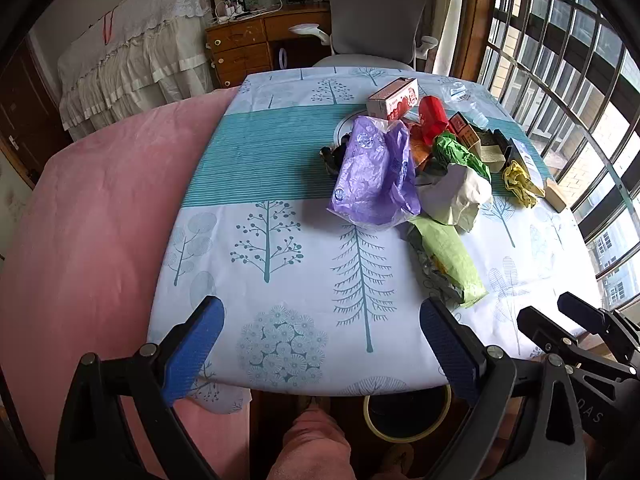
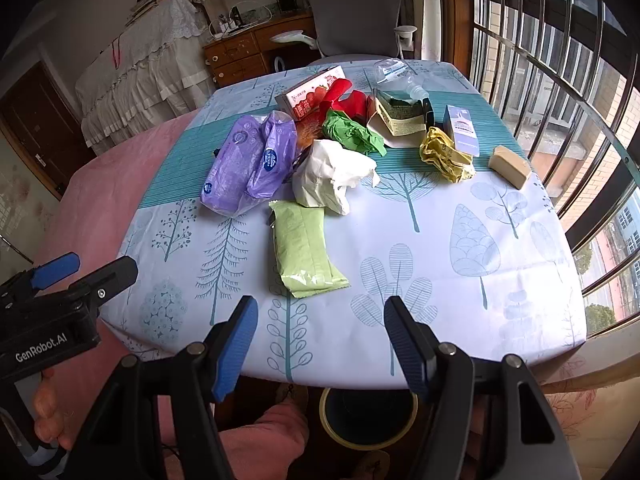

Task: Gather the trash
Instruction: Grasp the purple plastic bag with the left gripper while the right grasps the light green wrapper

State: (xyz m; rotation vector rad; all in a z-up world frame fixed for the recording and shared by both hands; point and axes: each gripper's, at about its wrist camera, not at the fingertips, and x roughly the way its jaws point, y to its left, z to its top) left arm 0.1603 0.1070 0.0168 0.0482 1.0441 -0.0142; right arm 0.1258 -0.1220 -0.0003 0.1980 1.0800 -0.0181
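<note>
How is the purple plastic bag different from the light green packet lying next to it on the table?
The purple plastic bag is crinkly, puffed up and printed with round blue logos; the light green packet is flat, matte and plain. The bag looks bigger and lies against the trash pile, while the packet lies closer to the table edge. Both are soft wrappers on the tree-patterned tablecloth.

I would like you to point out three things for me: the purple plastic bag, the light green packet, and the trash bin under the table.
purple plastic bag (image 2: pixel 248 164), right wrist view, middle of its crumpled body.
light green packet (image 2: pixel 304 250), right wrist view, centre of its flat face.
trash bin (image 2: pixel 366 442), right wrist view, near edge of its pale rim.
</note>
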